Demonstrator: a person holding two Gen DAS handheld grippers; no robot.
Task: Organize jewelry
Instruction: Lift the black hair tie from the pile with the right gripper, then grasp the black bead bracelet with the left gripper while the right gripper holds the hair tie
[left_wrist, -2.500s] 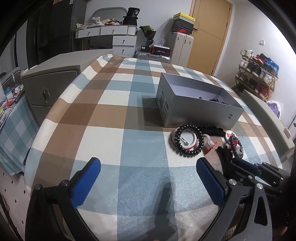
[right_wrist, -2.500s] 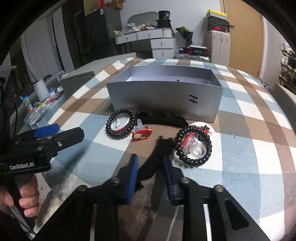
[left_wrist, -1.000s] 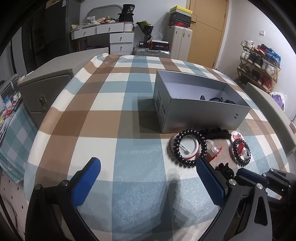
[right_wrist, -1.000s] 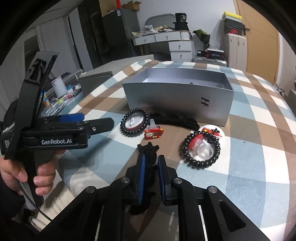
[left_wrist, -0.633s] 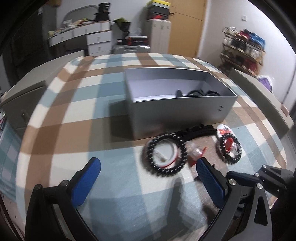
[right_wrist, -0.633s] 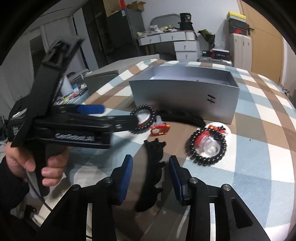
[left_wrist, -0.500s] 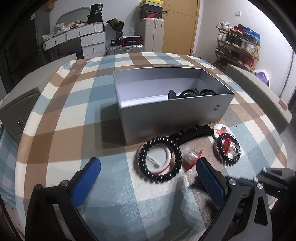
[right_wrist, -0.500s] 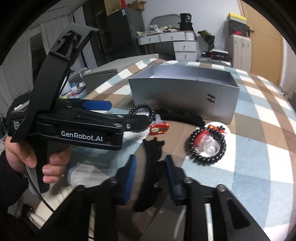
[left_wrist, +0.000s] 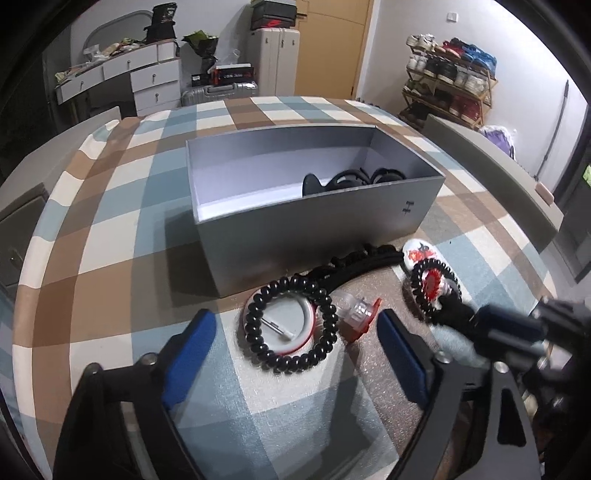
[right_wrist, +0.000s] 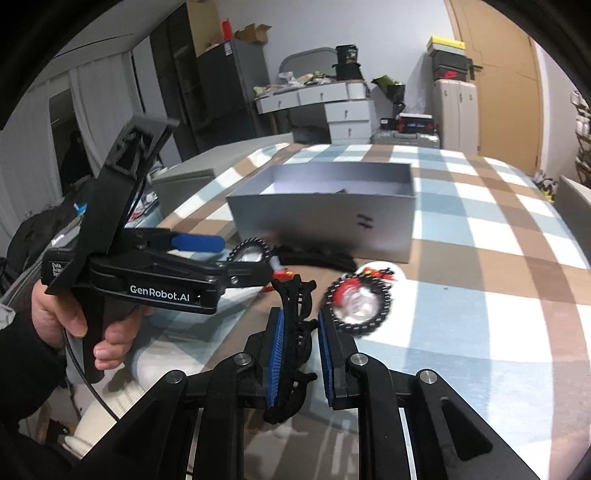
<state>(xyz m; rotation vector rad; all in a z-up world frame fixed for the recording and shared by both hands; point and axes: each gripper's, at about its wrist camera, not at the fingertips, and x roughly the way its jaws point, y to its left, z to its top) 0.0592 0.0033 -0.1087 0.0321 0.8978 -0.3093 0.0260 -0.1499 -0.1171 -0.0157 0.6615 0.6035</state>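
Observation:
A grey open box (left_wrist: 314, 206) stands on the checked table and holds black hair pieces (left_wrist: 351, 179). In front of it lie a black coil bracelet on a white and red disc (left_wrist: 288, 328), a small clear and red clip (left_wrist: 356, 312), a long black piece (left_wrist: 365, 258) and a second coil bracelet with red trim (left_wrist: 434, 284). My left gripper (left_wrist: 295, 339) is open, its pads either side of the first bracelet. My right gripper (right_wrist: 301, 314) is narrowly closed around a black hair claw (right_wrist: 295, 325), lifted off the table. The box (right_wrist: 325, 214) lies beyond it.
The left gripper's body and the hand holding it (right_wrist: 147, 273) fill the left of the right wrist view. The checked tablecloth (left_wrist: 110, 221) curves off at the near edge. A dresser (left_wrist: 147, 81), a suitcase and a shoe rack (left_wrist: 450, 88) stand beyond the table.
My left gripper moved forward and right over the first bracelet. My right gripper reopened around the black hair claw, then closed on it and lifted it.

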